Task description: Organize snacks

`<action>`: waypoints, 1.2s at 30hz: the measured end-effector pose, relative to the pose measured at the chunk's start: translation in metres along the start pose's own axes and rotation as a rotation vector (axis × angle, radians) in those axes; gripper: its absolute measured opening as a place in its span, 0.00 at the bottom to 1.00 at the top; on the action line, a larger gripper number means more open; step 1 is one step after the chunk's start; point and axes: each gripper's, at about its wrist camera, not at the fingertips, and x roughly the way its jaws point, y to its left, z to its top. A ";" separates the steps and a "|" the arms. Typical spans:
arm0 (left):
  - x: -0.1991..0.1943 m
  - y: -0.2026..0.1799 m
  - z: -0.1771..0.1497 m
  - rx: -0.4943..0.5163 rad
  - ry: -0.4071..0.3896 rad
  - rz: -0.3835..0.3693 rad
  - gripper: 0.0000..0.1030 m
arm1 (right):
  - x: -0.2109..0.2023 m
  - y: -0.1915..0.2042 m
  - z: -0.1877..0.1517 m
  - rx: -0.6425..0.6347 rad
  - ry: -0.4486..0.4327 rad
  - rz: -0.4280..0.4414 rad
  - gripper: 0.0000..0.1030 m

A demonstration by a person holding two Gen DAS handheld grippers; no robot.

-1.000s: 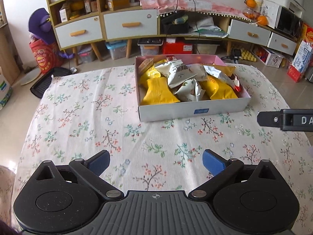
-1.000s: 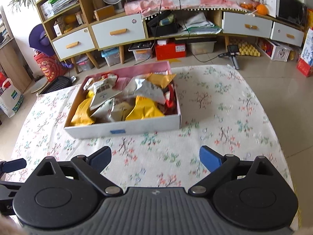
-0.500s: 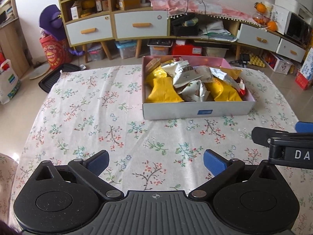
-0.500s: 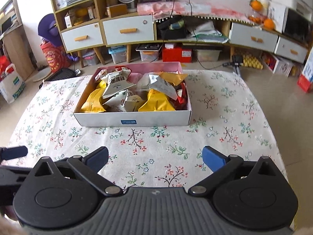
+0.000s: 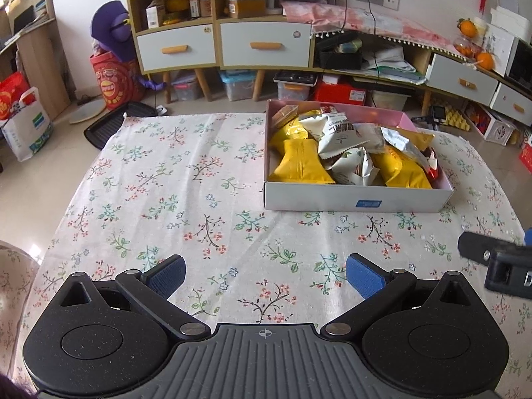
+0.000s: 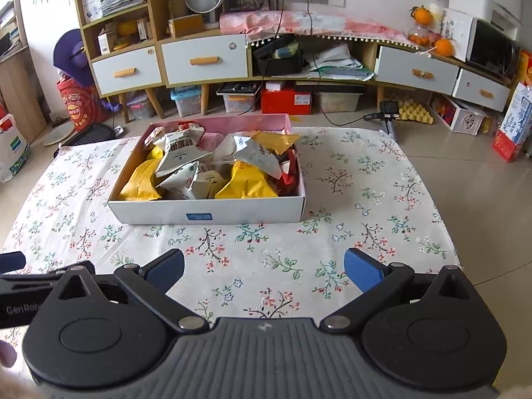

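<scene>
Box (image 5: 352, 201) sits further right in the left view than before. Left gripper (image 5: 264, 274) and right gripper (image 6: 262, 269) both spread wide, empty, over the cloth (image 5: 173, 179). Snacks (image 6: 206, 166) piled in box.

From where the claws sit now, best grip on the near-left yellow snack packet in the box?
Take the yellow snack packet by its crimped near end, coming from above with the left claw. It lies flat against the box's near wall, so a side approach is blocked; the flat seal gives the pads a thin edge.
</scene>
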 end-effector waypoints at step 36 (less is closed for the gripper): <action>-0.001 0.002 0.000 -0.015 0.005 -0.019 1.00 | 0.003 0.014 -0.003 -0.047 0.021 -0.001 1.00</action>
